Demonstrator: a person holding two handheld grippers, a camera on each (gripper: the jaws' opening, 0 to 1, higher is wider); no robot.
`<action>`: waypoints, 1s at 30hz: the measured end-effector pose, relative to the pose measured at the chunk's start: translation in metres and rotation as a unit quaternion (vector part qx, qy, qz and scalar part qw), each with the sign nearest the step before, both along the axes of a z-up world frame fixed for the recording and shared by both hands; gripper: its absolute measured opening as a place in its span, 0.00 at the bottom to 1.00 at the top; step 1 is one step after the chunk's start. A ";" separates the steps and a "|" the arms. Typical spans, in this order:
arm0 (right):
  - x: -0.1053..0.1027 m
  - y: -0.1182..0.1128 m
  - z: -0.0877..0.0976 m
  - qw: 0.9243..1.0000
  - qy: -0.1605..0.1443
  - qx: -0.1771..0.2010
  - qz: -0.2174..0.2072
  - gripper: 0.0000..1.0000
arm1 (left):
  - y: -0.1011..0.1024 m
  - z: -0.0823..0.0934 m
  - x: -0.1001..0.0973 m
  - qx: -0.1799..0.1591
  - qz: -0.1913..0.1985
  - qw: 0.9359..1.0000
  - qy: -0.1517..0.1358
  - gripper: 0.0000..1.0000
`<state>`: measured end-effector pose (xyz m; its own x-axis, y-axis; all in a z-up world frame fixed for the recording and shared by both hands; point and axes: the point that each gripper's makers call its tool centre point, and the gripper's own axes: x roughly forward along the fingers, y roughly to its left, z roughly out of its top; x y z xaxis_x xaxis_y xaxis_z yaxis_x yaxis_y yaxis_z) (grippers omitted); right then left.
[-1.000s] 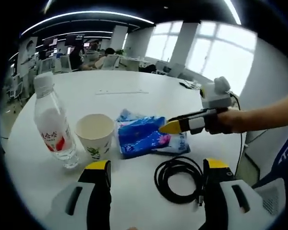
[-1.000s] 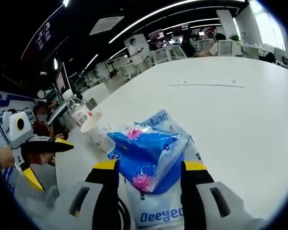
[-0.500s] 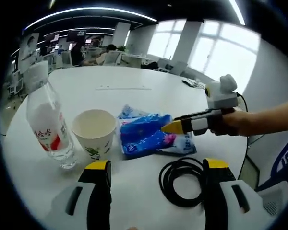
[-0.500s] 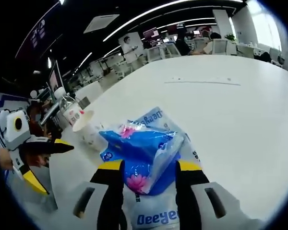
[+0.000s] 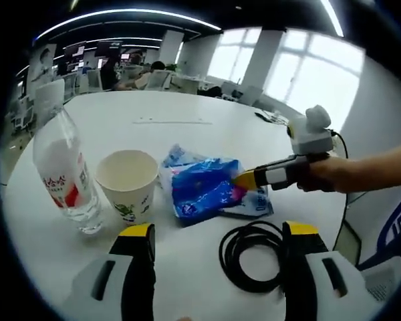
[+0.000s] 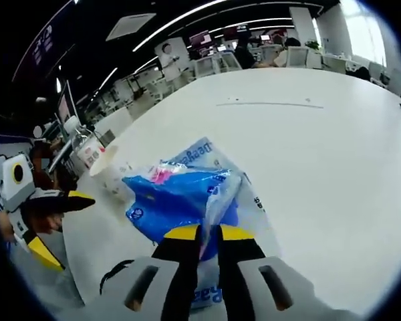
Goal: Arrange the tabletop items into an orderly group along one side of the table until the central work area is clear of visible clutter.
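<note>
While your right claw (image 6: 209, 234) pinches the edge of the blue tissue pack (image 6: 177, 197) lying on the white desk (image 6: 307, 154), your left claw (image 5: 217, 234) hovers spread above a coiled black cable (image 5: 250, 254). Beside the pack stand a paper cup (image 5: 128, 182) and, further left, a water bottle (image 5: 61, 174).

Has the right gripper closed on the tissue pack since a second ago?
Yes. The right gripper, open around the tissue pack before, now pinches its wrapper; the cup beside it stays put.
</note>
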<state>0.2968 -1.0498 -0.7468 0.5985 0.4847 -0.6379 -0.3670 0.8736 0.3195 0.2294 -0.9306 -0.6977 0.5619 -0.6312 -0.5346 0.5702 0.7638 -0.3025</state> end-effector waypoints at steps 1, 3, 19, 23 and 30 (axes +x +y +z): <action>-0.001 0.000 0.000 1.000 0.002 0.001 -0.001 0.02 | 0.000 0.000 0.000 0.001 0.001 1.000 0.001 0.74; -0.001 0.001 0.000 1.000 0.005 0.005 -0.003 0.01 | 0.000 -0.002 0.001 0.002 0.003 1.000 0.002 0.74; -0.017 0.005 0.016 0.998 0.004 0.068 0.001 0.00 | -0.002 -0.013 0.005 -0.001 0.031 0.999 0.021 0.66; -0.021 0.004 0.025 0.996 -0.004 0.086 -0.002 0.00 | -0.001 -0.013 0.008 -0.008 0.041 0.999 0.024 0.60; -0.033 0.007 0.033 0.994 -0.005 0.107 0.001 0.00 | -0.001 -0.007 0.015 -0.034 0.067 0.997 0.028 0.47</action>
